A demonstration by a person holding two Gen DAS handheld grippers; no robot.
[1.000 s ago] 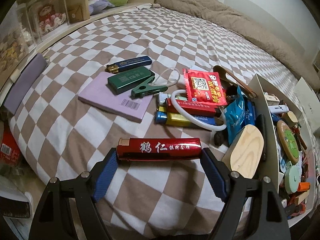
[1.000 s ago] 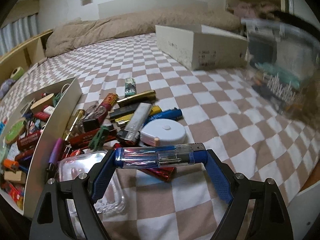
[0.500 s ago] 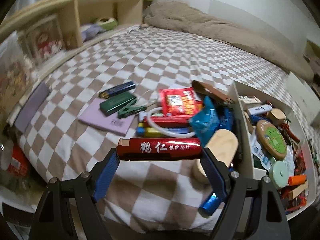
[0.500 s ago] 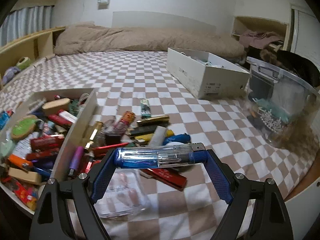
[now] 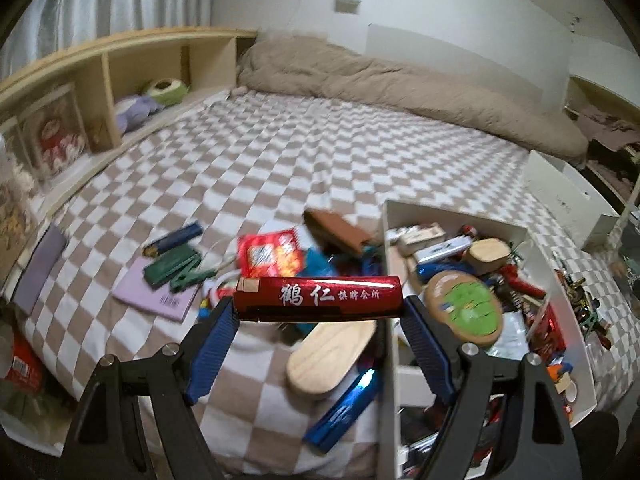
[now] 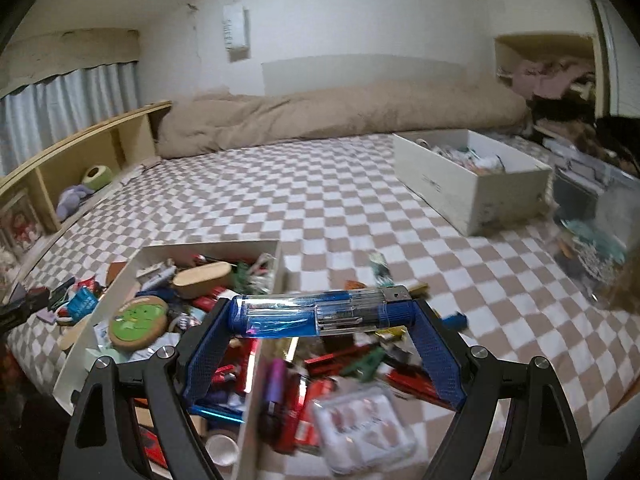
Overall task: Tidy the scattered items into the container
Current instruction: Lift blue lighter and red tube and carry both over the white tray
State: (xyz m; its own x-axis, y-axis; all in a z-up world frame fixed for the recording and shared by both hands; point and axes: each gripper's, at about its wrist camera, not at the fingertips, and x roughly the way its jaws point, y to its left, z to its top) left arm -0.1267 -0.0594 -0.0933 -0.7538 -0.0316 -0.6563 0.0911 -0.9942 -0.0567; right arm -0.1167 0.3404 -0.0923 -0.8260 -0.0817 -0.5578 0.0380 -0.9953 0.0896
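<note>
Item 1: left claw [image 5: 318,312], blue pads clamped endwise on red lighter [image 5: 317,298] w/ white lettering, held crosswise btwn fingertips, lifted clear of the checked bedspread [image 5: 248,168]. Item 2: right claw [image 6: 320,320], pads clamped endwise on clear blue lighter [image 6: 320,314], metal cap toward its right pad, also held crosswise and off the bed. Container: white box [image 5: 452,216], open top, already crowded w/ small goods; sits ahead-right of left claw, its near wall just under the right pad; in right wrist view same box [image 6: 208,246] lies ahead-left of right claw. Loose lots: wooden oval lid [image 5: 330,354] and blue lighter [image 5: 344,410] directly below left claw; red packet [image 5: 272,256], green clip [image 5: 188,278], lilac notebook [image 5: 156,296] ahead-left. Below right claw: clear plastic case [image 6: 362,420], purple lighter [image 6: 274,380], more red lighters, blurred. Second white box [image 6: 472,184] well ahead-right, apart.
</note>
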